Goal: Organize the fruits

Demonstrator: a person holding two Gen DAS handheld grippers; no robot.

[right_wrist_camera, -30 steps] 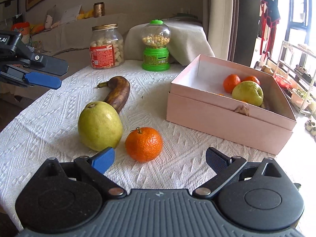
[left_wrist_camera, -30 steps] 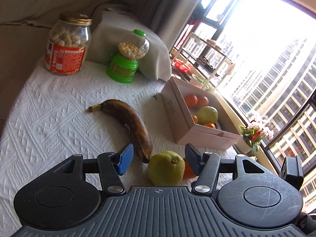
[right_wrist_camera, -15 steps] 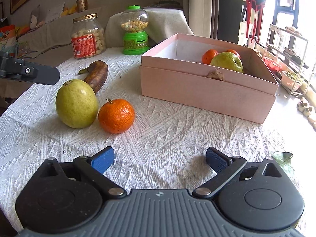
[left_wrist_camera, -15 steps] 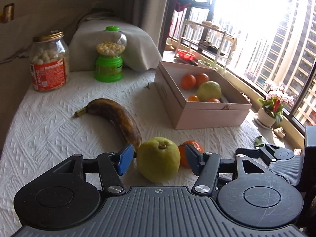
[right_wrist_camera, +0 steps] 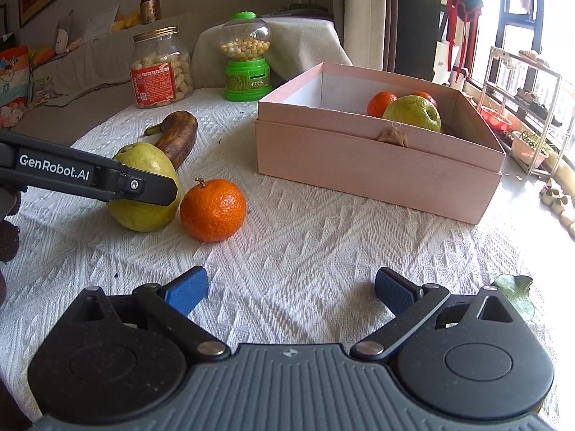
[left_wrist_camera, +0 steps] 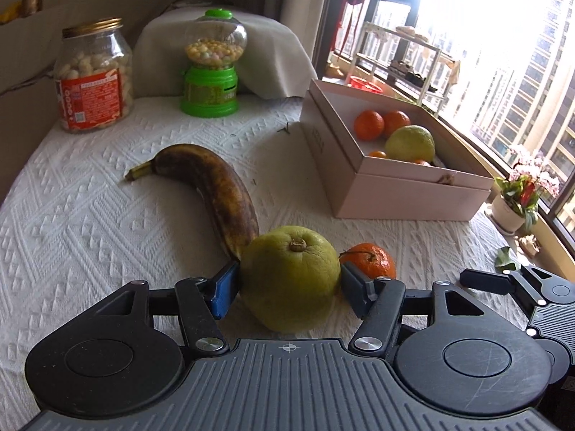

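Observation:
A green pear [left_wrist_camera: 289, 280] sits on the white cloth between the two fingers of my left gripper [left_wrist_camera: 289, 289]; the pads stand at its sides, still spread wide, and contact is unclear. An orange [left_wrist_camera: 370, 260] lies just right of it, and a brown overripe banana [left_wrist_camera: 212, 186] lies behind. In the right wrist view the left gripper's finger [right_wrist_camera: 107, 179] crosses the pear [right_wrist_camera: 143, 194] next to the orange [right_wrist_camera: 213, 210]. My right gripper [right_wrist_camera: 289, 289] is open and empty over bare cloth. The pink box [right_wrist_camera: 377, 165] holds oranges and a pear [right_wrist_camera: 412, 113].
A snack jar [left_wrist_camera: 93, 75] and a green candy dispenser [left_wrist_camera: 212, 64] stand at the back of the table. A flower pot [left_wrist_camera: 517, 197] sits on the window sill at the right. A green leaf [right_wrist_camera: 514, 294] lies by the right gripper.
My left gripper moved forward so the pear now sits between its fingers. My right gripper pulled back and swung slightly, so the fruits look farther away.

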